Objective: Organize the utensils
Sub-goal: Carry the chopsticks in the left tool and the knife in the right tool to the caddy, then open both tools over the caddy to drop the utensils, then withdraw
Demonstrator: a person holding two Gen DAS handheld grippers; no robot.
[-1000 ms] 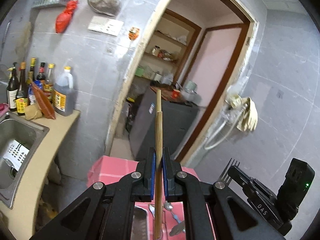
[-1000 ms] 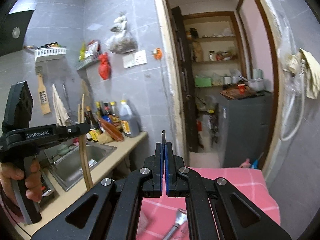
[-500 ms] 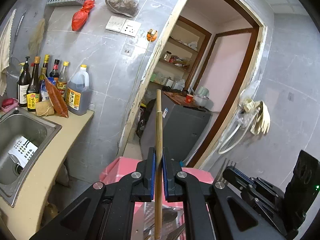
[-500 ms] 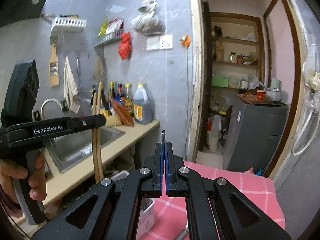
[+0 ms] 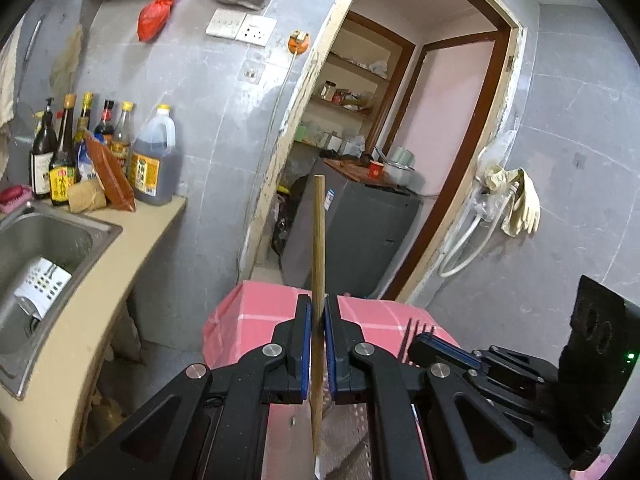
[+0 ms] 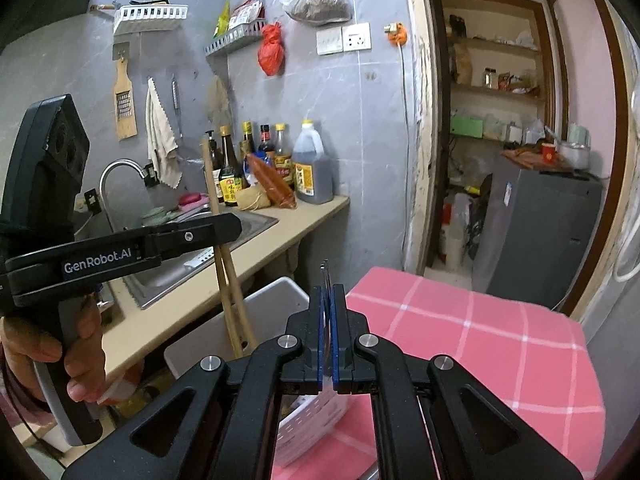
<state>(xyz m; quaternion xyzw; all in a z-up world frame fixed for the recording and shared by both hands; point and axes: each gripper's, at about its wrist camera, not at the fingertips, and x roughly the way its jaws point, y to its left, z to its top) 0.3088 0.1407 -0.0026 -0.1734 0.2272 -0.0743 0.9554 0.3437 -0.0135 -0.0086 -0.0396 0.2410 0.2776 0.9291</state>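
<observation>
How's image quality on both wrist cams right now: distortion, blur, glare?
Left wrist: heavy fisheye, door frame bows, dark corner vignette; chopsticks sharp, no motion blur. Right wrist: same barrel bend at the edges, fork edge-on and thin, hand at the rim soft; flat indoor light, no strong glare in either.

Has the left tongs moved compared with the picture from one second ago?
Yes. In the right wrist view, the left tongs, shut on the chopsticks, now reach further right, against the sink on the counter.
</observation>
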